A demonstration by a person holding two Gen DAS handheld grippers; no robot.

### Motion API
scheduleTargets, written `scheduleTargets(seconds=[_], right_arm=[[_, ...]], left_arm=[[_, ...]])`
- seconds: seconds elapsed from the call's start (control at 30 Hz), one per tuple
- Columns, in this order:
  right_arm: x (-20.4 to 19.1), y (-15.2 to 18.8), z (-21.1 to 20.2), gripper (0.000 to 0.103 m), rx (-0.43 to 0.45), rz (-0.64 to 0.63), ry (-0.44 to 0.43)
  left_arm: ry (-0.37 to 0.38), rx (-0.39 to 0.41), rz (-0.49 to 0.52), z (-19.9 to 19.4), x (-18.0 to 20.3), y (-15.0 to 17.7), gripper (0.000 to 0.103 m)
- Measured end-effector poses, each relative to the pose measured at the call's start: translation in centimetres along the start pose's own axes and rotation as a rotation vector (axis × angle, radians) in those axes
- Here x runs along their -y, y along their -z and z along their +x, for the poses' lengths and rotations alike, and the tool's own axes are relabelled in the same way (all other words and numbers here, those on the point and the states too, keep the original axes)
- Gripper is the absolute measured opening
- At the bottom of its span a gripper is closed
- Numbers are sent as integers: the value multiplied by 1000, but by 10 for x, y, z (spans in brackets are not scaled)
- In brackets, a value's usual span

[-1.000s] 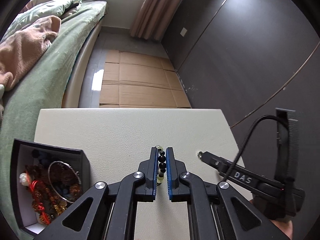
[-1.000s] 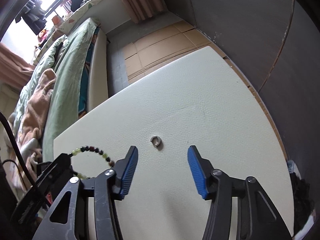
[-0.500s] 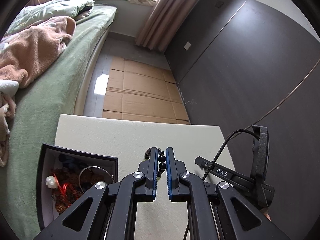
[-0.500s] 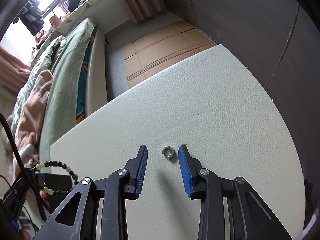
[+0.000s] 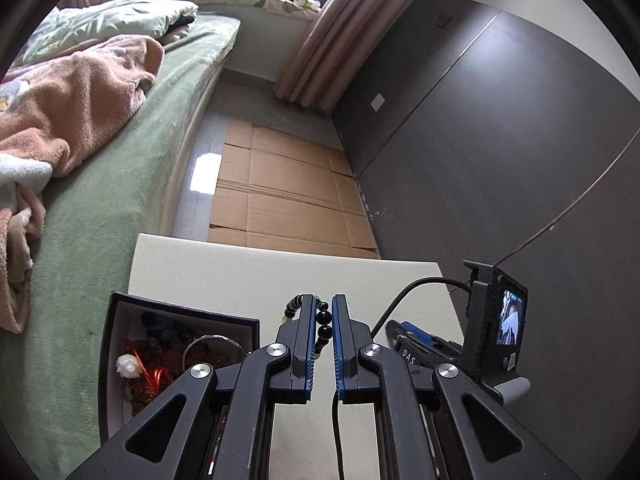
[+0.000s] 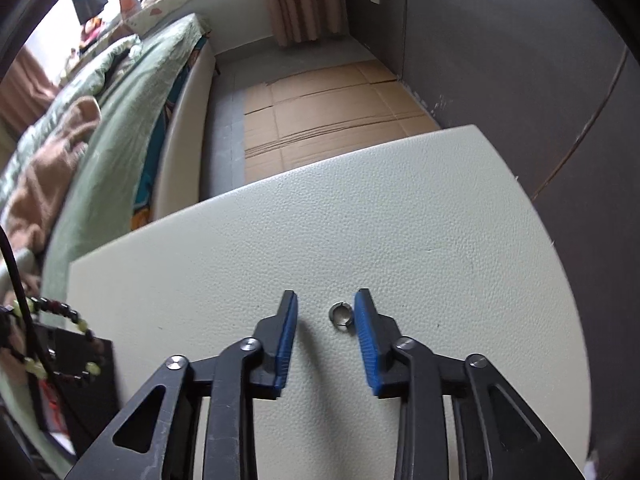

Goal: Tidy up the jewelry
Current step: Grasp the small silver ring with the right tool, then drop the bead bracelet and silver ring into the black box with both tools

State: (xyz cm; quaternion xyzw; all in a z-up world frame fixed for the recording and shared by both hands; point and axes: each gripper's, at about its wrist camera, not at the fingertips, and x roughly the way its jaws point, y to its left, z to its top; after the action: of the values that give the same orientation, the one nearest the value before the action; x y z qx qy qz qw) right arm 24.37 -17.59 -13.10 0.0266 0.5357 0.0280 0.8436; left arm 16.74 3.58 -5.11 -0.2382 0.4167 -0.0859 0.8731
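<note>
silver ring (image 6: 341, 312), cream table (image 6: 400, 220)

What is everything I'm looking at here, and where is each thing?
Table: one, cream, under the tongs.
Ring: one, silver, on the table between the right tongs' pads, close by one of them.
Bead bracelet: one, black and pale green, pinched in the left tongs.
Jewelry box: one, black, open, at the table's corner by the bed, holding other jewelry.
Bed: one, green cover.
Cardboard: flattened, brown, on the floor.
Left tongs: black, blue pads, shut on the bracelet.
Right tongs: closing around the ring.
</note>
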Motion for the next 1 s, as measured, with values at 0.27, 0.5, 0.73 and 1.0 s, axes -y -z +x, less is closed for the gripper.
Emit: scheduleTargets(seconds=[0.27, 0.5, 0.73, 1.0], right_arm=[[2, 2, -8, 14, -21, -12, -41], [2, 9, -38, 14, 26, 20, -197], [-15, 22, -50, 14, 17, 16, -309], [-39, 33, -65, 14, 47, -42, -373]], left_arm=[[-13, 33, -5, -23, -4, 1, 8], [-27, 79, 10, -54, -6, 4, 8], [-69, 85, 34, -66, -15, 6, 8], [-98, 12, 19, -56, -30, 6, 10]])
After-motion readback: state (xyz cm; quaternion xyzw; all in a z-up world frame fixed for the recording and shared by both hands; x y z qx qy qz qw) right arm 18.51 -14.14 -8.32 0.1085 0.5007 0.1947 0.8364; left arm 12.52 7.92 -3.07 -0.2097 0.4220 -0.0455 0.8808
